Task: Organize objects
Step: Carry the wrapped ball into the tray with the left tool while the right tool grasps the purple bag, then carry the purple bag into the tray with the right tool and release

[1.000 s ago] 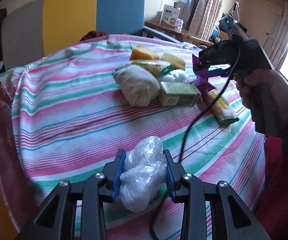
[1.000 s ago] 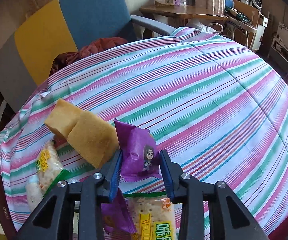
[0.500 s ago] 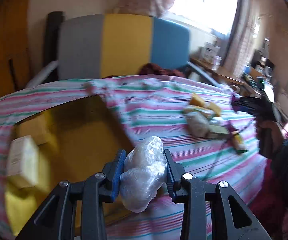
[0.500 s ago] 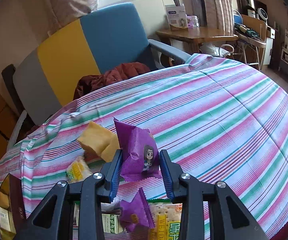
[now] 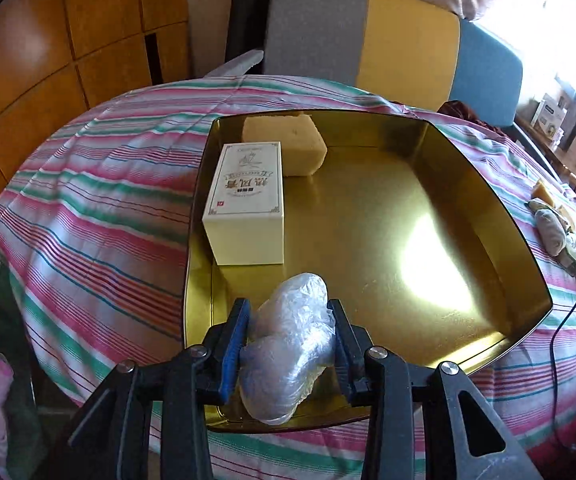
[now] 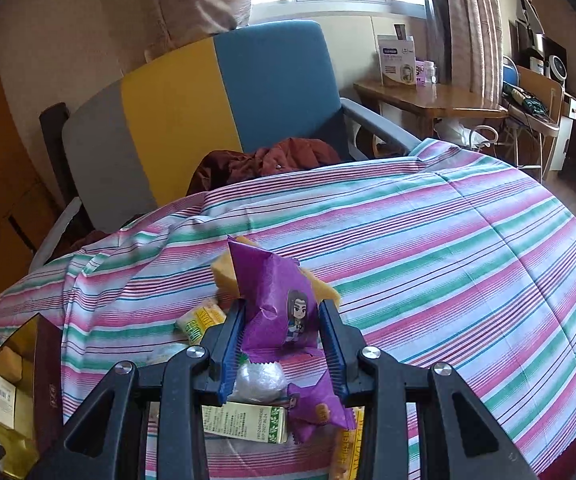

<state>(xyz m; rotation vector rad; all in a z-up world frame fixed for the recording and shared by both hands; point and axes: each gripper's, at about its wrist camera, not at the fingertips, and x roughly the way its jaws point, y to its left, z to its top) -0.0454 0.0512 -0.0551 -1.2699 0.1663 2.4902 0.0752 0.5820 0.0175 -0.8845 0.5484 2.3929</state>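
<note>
Left wrist view: the left gripper (image 5: 288, 344) is clamped on a clear plastic-wrapped bundle (image 5: 288, 344), which is held at the lower centre of the frame over the near edge of the gold tray (image 5: 528, 280). In the upper left of the tray a white box (image 5: 245, 200) is seen, with a yellow sponge block (image 5: 288, 144) touching its far end; the right and centre of the tray floor are bare and glare-lit. The step in hand is judged to be the setting down of the bundle in the tray. It is best done if the bundle is carried forward past the near wall, lowered onto the bare floor beside the white box, and released only once it is supported, since a soft, slippery wrap is likely to roll or slump. The box should not be nudged.

Right wrist view: the right gripper (image 6: 281, 328) is closed on a purple snack packet (image 6: 275, 304), held upright at centre frame above the remaining pile on the striped tablecloth (image 6: 448, 260). Below it a second purple packet (image 6: 320, 412), a green-and-white carton (image 6: 243, 424) and a yellow cracker pack (image 6: 199, 320) are seen. The tray is visible at the lower left edge, well apart, so the packet is judged to be next.
</note>
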